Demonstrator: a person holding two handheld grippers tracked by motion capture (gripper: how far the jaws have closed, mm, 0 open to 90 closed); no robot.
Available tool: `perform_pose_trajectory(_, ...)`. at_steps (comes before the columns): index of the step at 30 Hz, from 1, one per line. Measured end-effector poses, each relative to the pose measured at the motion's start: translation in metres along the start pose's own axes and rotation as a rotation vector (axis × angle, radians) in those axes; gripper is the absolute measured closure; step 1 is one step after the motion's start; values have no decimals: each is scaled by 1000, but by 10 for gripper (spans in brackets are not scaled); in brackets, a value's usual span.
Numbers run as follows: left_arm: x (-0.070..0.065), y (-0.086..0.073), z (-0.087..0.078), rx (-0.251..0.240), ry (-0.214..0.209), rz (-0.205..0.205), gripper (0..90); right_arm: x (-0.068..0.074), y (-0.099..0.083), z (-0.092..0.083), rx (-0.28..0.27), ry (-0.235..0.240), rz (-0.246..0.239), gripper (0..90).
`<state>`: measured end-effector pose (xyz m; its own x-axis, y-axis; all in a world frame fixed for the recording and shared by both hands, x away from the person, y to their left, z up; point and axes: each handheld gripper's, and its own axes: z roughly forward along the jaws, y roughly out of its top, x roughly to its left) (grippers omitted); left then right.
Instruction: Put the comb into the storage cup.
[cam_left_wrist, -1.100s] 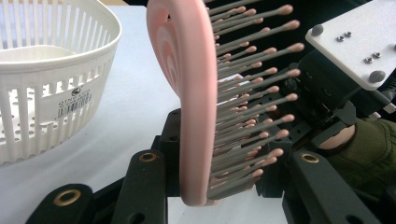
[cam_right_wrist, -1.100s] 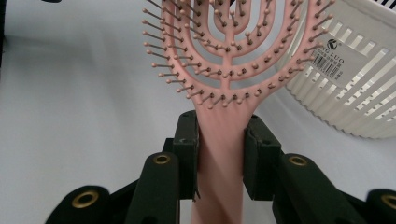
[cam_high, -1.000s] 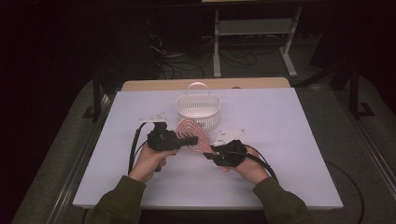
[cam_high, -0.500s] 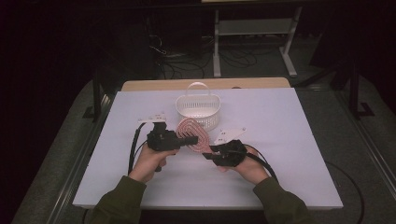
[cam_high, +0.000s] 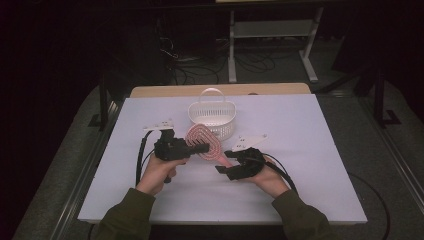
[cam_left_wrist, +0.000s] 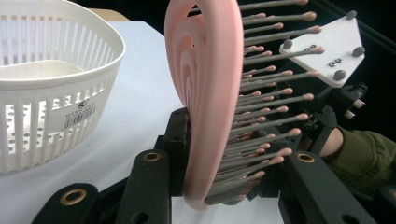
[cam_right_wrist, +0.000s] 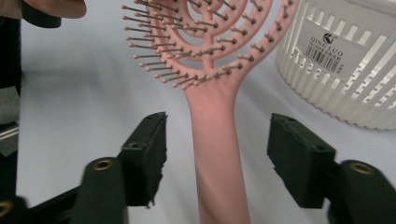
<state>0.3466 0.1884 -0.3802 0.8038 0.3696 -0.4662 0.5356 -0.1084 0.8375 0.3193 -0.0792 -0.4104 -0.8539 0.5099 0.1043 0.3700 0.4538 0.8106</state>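
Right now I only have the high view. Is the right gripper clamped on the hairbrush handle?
Observer: No. In the right gripper view the right gripper has just been opening, and the pink hairbrush passes handle-first between its jaws with a gap on each side.
Operator: So what holds it up?
Observer: The left gripper. Its own view shows it shut across the brush head, one pad on the back and the other against the bristles.
Operator: Anything in the basket?
Observer: The left gripper view looks into the white basket. The part of the floor that shows is bare.
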Motion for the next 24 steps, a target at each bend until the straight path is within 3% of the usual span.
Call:
perform_pose_trajectory(11, 3, 3, -9, -39, -1, -16, 654, -4, -1, 0, 18, -10, 54, 144)
perform_pose_trajectory(19, 6, 5, -17, -66, 10, -27, 654, -4, -2, 1, 36, -34, 54, 0)
perform_pose_trajectory(24, 7, 6, -21, -77, 17, -28, 653, -3, -4, 2, 51, -35, 29, 0)
